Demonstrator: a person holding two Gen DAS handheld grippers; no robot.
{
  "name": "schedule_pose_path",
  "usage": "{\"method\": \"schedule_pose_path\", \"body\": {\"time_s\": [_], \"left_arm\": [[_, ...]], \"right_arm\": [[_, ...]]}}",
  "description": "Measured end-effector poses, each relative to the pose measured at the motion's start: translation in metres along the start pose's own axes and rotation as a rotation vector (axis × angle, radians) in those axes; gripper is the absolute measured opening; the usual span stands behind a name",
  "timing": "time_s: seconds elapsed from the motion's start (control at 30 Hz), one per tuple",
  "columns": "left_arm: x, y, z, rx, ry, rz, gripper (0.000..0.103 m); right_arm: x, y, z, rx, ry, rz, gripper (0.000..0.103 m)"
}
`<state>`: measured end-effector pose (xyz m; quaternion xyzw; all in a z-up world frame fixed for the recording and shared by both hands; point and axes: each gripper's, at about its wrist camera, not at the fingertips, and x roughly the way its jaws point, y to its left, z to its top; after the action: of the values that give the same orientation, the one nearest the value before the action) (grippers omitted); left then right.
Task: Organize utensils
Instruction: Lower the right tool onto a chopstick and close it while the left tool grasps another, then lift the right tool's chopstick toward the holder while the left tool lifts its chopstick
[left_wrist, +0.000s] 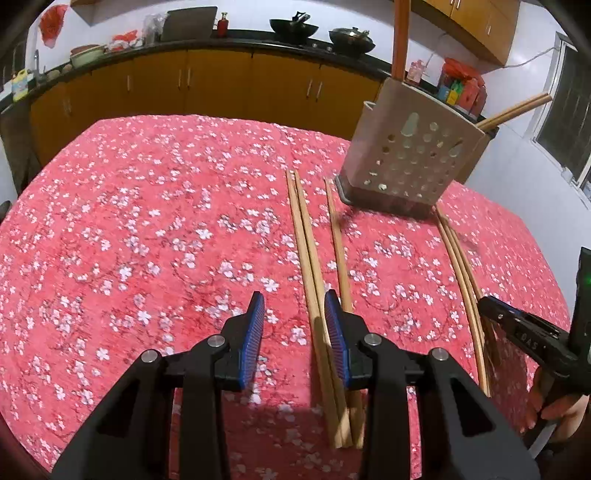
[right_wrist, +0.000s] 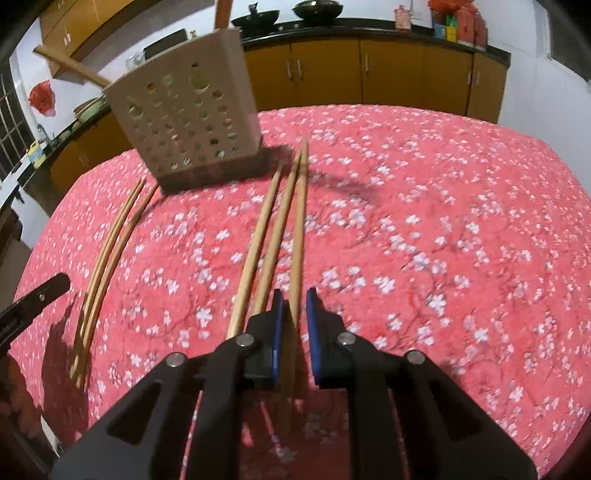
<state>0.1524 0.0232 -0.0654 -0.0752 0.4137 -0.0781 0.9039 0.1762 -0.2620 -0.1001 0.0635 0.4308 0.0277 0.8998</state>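
Three wooden chopsticks (left_wrist: 314, 273) lie lengthwise on the red floral tablecloth (left_wrist: 147, 240). My left gripper (left_wrist: 294, 295) is open low over them. Two of the sticks run between its blue pads, close to the right pad, and the third lies just outside that pad. Another three chopsticks (right_wrist: 273, 236) lie further right. My right gripper (right_wrist: 295, 291) straddles the rightmost one (right_wrist: 300, 221), its jaws narrow with a thin gap on each side. The other two pass left of its left pad. A beige perforated utensil holder (left_wrist: 413, 162) (right_wrist: 192, 125) stands beyond both groups, with chopsticks and an orange handle in it.
The right gripper's finger (left_wrist: 517, 325) and a hand (left_wrist: 557, 406) show at the right edge of the left wrist view. The left gripper's finger (right_wrist: 40, 295) shows at the left edge of the right wrist view. Yellow cabinets (left_wrist: 221, 85) with woks on the counter stand behind the table.
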Motion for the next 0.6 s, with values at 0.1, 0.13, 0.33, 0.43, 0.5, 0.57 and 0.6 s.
{"method": "schedule_pose_path", "body": {"time_s": [0.1, 0.13, 0.33, 0.43, 0.5, 0.57, 0.6], "left_arm": [[0.002, -0.002, -0.002, 0.004, 0.01, -0.007, 0.032], [0.003, -0.003, -0.002, 0.007, 0.014, -0.01, 0.031], [0.01, -0.01, -0.005, 0.045, 0.037, -0.005, 0.02], [0.017, -0.012, -0.007, 0.061, 0.059, 0.013, 0.017], [0.019, -0.015, -0.009, 0.082, 0.057, 0.03, 0.016], [0.023, -0.018, -0.01, 0.109, 0.064, 0.062, 0.015], [0.024, -0.018, -0.01, 0.115, 0.061, 0.066, 0.015]], "right_arm": [[0.0, 0.002, 0.0, -0.037, -0.011, -0.058, 0.008], [0.001, -0.002, 0.002, -0.015, -0.015, -0.074, 0.008], [0.0, -0.018, 0.004, 0.035, -0.019, -0.074, 0.008], [0.0, -0.019, 0.003, 0.035, -0.024, -0.074, 0.008], [0.0, -0.02, 0.002, 0.037, -0.025, -0.071, 0.008], [-0.001, -0.019, 0.001, 0.036, -0.024, -0.069, 0.008], [-0.002, -0.019, 0.0, 0.037, -0.023, -0.068, 0.008]]}}
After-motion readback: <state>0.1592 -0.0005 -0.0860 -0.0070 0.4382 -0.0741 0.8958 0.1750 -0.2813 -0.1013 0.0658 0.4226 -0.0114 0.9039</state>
